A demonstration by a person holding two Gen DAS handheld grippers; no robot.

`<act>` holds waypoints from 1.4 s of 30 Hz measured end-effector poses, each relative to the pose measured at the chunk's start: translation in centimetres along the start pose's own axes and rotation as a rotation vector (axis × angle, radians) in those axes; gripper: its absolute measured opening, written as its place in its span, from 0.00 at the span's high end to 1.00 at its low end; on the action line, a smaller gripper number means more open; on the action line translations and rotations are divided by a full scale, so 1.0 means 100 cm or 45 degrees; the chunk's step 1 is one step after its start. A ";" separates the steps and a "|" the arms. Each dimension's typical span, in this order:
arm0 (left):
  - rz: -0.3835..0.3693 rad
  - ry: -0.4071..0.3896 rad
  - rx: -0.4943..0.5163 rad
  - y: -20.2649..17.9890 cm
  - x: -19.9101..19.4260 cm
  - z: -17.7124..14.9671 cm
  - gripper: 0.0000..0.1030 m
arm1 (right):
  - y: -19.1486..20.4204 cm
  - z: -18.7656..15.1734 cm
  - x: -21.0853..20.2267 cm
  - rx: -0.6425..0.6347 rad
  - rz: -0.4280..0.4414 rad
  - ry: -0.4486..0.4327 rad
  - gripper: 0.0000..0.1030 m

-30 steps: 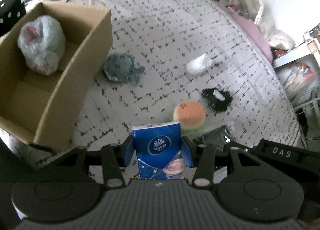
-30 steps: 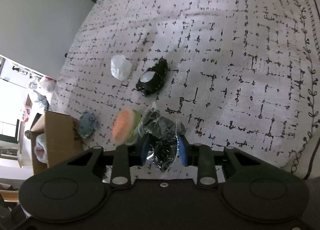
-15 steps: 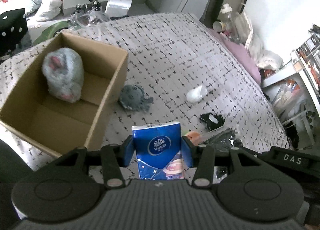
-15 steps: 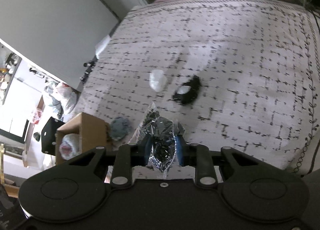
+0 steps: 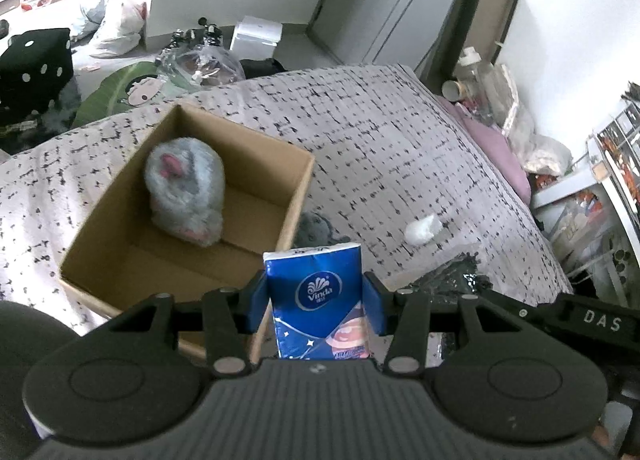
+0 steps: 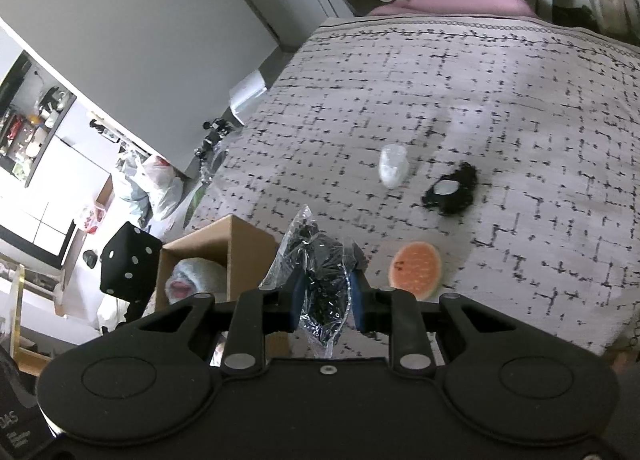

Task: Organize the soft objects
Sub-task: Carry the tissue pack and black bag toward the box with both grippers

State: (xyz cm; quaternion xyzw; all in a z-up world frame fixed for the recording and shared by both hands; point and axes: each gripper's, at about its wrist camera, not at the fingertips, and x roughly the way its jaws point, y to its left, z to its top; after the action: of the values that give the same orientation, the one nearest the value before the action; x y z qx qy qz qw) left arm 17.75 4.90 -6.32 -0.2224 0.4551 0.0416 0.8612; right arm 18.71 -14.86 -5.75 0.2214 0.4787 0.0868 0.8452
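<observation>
Left gripper (image 5: pixel 316 310): blue pads are clamped on both narrow sides of the blue tissue pack (image 5: pixel 317 300), which is held upright above the near rim of the cardboard box (image 5: pixel 298 187). Right gripper (image 6: pixel 325 296): jaws have just been closing and are pinched on the clear plastic bag (image 6: pixel 320 272) of dark, shiny contents, which is carried over the bed near the box's corner.

Box is seen standing on the patterned bedspread (image 5: pixel 380 147); a grey plush toy (image 5: pixel 184 191) is already lodged inside, against the far wall. Floor beside it is bare.

Handling, judged:
- Tissue pack: taken as light and compressible, with a slick film wrap. A side grip across the middle is held to be sound; slipping is to be expected if squeeze is relaxed.
- Bag: limp, crinkly, slippery. Contents are gripped through the film at mid-body; loose film stands above the pads and hangs below, and may snag on the box rim.

Left on the bedspread, well apart from each other: white crumpled wad (image 6: pixel 393 165), black fuzzy piece (image 6: pixel 450 193), orange sponge-like round (image 6: pixel 416 270), grey plush scrap (image 5: pixel 316 227) just beside the box wall. All are judged soft and light, to be pinched across their bulk.
</observation>
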 end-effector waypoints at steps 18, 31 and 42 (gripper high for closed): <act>0.086 -0.033 -0.137 0.071 -0.006 0.037 0.53 | 0.048 -0.001 0.019 -0.058 0.022 0.017 0.78; 0.155 -0.047 -0.189 0.092 -0.006 0.055 0.48 | 0.086 0.008 0.036 -0.108 0.063 0.029 0.79; 0.219 -0.054 -0.185 0.101 -0.012 0.064 0.41 | 0.112 0.019 0.048 -0.144 0.106 0.022 0.80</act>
State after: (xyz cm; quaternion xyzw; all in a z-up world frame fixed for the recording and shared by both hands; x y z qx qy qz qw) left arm 19.12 16.84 -5.73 -0.2433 0.4502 0.1530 0.8454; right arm 23.58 -3.78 -3.54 0.1923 0.4708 0.1508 0.8477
